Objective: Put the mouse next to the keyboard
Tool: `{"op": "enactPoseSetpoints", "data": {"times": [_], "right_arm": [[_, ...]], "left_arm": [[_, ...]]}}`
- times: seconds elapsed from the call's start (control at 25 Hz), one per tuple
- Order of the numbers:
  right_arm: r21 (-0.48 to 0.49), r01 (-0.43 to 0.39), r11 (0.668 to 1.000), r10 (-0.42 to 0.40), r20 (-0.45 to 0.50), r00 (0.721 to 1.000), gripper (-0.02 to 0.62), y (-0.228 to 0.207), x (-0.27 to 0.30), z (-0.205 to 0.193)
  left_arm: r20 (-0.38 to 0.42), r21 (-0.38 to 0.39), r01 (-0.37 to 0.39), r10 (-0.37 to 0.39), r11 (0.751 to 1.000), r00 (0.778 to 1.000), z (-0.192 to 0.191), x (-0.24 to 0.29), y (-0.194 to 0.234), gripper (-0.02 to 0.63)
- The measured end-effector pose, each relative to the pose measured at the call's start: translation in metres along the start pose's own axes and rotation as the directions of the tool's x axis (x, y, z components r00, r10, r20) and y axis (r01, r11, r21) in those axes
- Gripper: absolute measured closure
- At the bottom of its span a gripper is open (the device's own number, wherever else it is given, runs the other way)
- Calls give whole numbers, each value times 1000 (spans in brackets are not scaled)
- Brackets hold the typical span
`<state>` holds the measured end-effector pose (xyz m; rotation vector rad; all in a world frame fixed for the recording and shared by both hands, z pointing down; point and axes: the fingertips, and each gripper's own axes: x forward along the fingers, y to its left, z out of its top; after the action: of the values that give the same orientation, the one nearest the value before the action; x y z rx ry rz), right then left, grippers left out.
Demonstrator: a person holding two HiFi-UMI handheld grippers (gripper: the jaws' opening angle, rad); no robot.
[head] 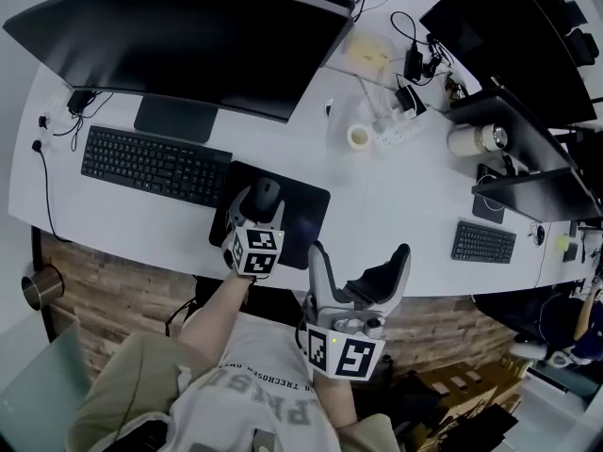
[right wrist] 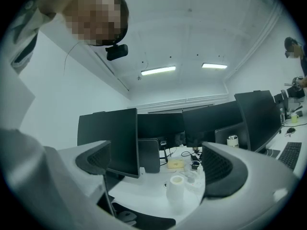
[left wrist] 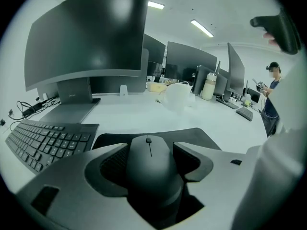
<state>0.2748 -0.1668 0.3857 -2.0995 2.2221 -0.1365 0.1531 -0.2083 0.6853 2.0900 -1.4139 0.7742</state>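
Note:
A black mouse (head: pixel 265 196) (left wrist: pixel 149 162) rests on the left part of a black mouse pad (head: pixel 303 213) (left wrist: pixel 204 135), just right of the black keyboard (head: pixel 155 165) (left wrist: pixel 43 140). My left gripper (head: pixel 260 205) (left wrist: pixel 151 150) points down at it, with both pads against the mouse's sides. My right gripper (head: pixel 360 257) (right wrist: pixel 158 164) hangs in the air near the desk's front edge, close to the person's torso. It is open and nothing sits between its fingers.
A large curved monitor (head: pixel 188 36) stands behind the keyboard. A roll of tape (head: pixel 359 137), cables and a power strip lie at mid-desk, and a small keyboard (head: pixel 482 243) at the right. A metal cup (head: pixel 42 287) sits below the desk's left front edge.

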Motion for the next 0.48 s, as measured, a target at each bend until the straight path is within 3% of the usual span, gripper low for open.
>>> {"op": "enactPoseSetpoints", "data": {"times": [0.32, 0.48], "right_arm": [[-16, 24, 1000, -24, 14, 1000, 9, 9, -4, 8], [-16, 46, 999, -45, 28, 999, 9, 12, -8, 11]], "left_arm": [[7, 14, 10, -10, 1000, 1000, 1, -2, 3, 301], [52, -5, 126, -125, 992, 991, 13, -13, -7, 244]]}}
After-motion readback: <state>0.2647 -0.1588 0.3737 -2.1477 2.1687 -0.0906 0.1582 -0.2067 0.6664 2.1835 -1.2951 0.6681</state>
